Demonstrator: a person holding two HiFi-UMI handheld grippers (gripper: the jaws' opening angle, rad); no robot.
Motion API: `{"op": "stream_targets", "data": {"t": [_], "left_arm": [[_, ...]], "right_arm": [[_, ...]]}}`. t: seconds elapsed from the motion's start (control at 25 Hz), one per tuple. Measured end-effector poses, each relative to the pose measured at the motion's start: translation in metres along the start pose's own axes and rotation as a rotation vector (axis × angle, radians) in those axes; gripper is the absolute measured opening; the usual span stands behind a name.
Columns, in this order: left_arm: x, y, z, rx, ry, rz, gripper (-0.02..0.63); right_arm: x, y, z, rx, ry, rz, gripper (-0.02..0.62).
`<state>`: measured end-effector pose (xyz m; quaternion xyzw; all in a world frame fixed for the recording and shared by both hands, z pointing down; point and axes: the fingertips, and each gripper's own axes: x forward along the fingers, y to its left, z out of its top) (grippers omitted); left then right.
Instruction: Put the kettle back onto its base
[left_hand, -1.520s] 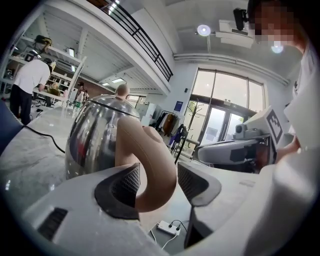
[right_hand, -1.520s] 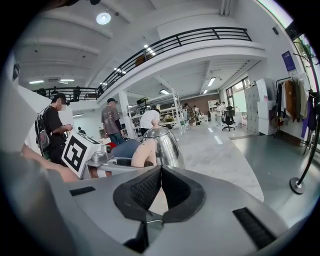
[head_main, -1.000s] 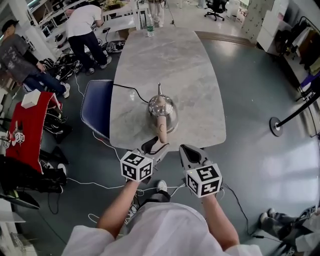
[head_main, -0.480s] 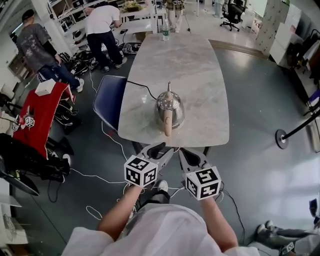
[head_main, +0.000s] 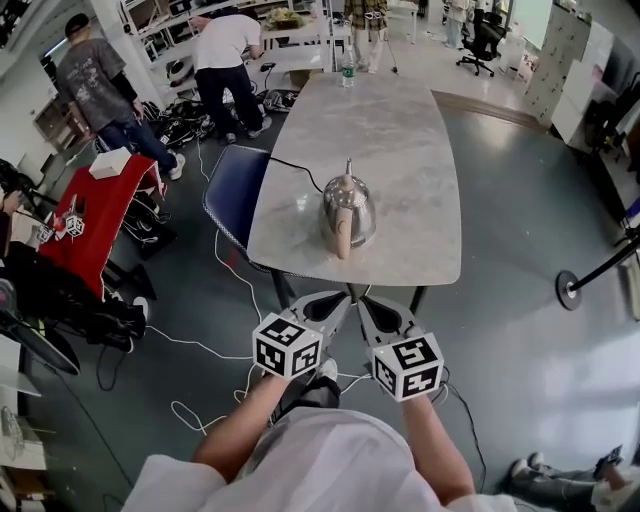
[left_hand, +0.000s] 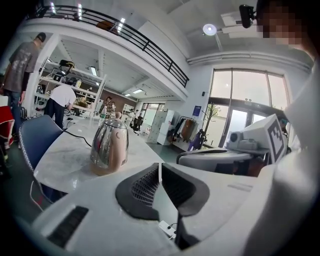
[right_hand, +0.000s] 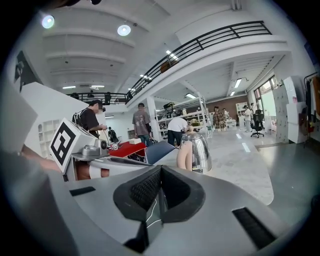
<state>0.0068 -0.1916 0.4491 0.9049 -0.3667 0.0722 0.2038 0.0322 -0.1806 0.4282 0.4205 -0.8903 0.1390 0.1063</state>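
Observation:
The shiny steel kettle (head_main: 348, 210) with a pale pink handle stands upright on its base (left_hand: 103, 169) near the marble table's (head_main: 400, 150) front edge. It also shows in the left gripper view (left_hand: 109, 145) and in the right gripper view (right_hand: 196, 151). Both grippers hang side by side off the table, short of its front edge, and touch nothing. My left gripper (head_main: 338, 298) (left_hand: 159, 167) is closing, its tips nearly together with nothing between them. My right gripper (head_main: 366, 298) (right_hand: 160, 170) is shut and empty.
A black cord (head_main: 290, 170) runs from the kettle off the table's left side, past a blue chair (head_main: 232, 195). A bottle (head_main: 347, 72) stands at the far end. Cables (head_main: 200, 350) lie on the floor. People stand at the back left, by a red-draped stand (head_main: 95, 215).
Both grippers have drawn back from the table toward me, away from the kettle's handle. The left gripper's jaws, open at the handle earlier, have come together. The kettle stays put.

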Motion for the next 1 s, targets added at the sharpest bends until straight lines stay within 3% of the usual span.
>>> {"op": "stream_targets", "data": {"t": [0.36,1.0], "left_arm": [[-0.013,-0.026,-0.006,0.023,-0.009,-0.004,0.008],[-0.024,-0.025,-0.006,0.060,-0.020,0.021,0.008]], "right_arm": [[-0.019,0.013,-0.008,-0.007,0.000,0.008,0.005],[-0.021,0.025,-0.005,-0.047,-0.015,0.022,0.005]]}}
